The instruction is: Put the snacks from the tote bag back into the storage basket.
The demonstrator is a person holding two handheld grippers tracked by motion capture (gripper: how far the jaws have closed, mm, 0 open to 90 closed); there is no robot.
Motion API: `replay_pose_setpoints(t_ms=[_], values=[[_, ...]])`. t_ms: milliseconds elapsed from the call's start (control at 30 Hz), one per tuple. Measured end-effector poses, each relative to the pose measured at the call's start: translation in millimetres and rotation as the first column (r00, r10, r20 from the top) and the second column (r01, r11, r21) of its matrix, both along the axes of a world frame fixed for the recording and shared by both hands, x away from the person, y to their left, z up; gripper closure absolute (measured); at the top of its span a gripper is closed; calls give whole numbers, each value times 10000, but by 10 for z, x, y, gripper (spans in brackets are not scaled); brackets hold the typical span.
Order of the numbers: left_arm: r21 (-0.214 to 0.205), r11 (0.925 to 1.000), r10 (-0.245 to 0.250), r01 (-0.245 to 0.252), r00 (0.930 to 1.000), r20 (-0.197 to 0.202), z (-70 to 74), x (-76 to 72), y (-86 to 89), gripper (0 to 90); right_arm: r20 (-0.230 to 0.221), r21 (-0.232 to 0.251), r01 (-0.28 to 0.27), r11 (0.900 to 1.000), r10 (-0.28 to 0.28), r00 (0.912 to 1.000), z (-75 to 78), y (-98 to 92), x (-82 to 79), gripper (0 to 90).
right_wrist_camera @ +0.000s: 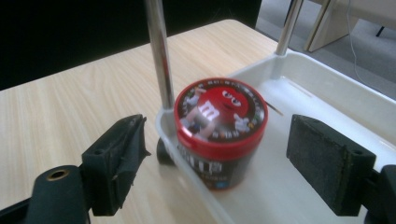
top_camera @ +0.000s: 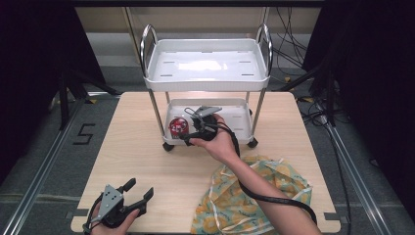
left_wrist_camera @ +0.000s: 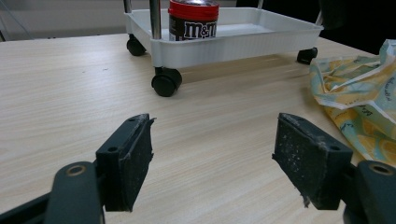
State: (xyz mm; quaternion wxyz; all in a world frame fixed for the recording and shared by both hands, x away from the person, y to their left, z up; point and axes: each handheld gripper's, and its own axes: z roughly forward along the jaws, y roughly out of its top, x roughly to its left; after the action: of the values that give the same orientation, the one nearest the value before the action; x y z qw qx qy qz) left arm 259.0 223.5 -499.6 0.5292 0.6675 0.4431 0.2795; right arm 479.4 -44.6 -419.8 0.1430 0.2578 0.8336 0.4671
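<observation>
Plastic, white and glossy, forms the small two-tier cart (top_camera: 205, 73) on chrome posts with black castors, standing on the pale wood-grain table (top_camera: 137, 161). An M&M's tub (right_wrist_camera: 219, 133), a short dark cylinder with a round red lid, stands upright in the lower tray's corner beside a post, axis vertical, lid up. The right gripper (top_camera: 192, 128) hovers just beside it, its worn black pads spread wide. The left gripper (top_camera: 138, 192) sits near the table's front edge, jaws apart and empty. A crumpled yellow-and-teal cloth bag (top_camera: 254, 196) lies beside the right forearm.
</observation>
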Motion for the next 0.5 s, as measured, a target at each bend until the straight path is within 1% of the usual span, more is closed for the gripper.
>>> replay_pose_setpoints(t_ms=[100, 133, 167, 267, 300, 333, 367, 400, 500], values=[[-1, 10000, -26, 26, 10000, 15, -3, 4, 2, 272, -17, 16, 85, 10000, -85, 10000, 23, -45, -38, 205], [-4, 10000, -16, 16, 10000, 14, -3, 4, 2, 272, 122, -107, 134, 9999, -133, 9998, 27, -66, -47, 205], [10, 10000, -19, 19, 10000, 14, -4, 4, 3, 273, 119, -115, 85, 9999, -83, 9999, 38, -98, -68, 205], [-8, 10000, 9, -9, 10000, 11, -6, 1, 1, 272, 27, -10, 86, 10000, -86, 10000, 48, -188, -128, 206], [-6, 10000, 9, -9, 10000, 19, -6, 1, 2, 272, -5, 35, -8, 10000, 8, 10000, 50, -211, -147, 206], [-5, 10000, 18, -18, 10000, 11, -7, 1, 2, 272, -101, 134, -47, 9999, 49, 9999, 54, -238, -169, 206], [8, 10000, 25, -25, 10000, -22, -7, 0, 4, 272, -447, 316, 39, 9995, -25, 9990, 63, -263, -213, 206], [44, 10000, 52, -52, 10000, -69, -5, -2, 5, 272, -380, 318, -53, 9995, 65, 9993, 60, -290, -224, 207], [2, 10000, 55, -55, 10000, -23, -8, 1, 2, 272, -265, 324, -163, 9993, 172, 9995, 39, -343, -253, 208]])
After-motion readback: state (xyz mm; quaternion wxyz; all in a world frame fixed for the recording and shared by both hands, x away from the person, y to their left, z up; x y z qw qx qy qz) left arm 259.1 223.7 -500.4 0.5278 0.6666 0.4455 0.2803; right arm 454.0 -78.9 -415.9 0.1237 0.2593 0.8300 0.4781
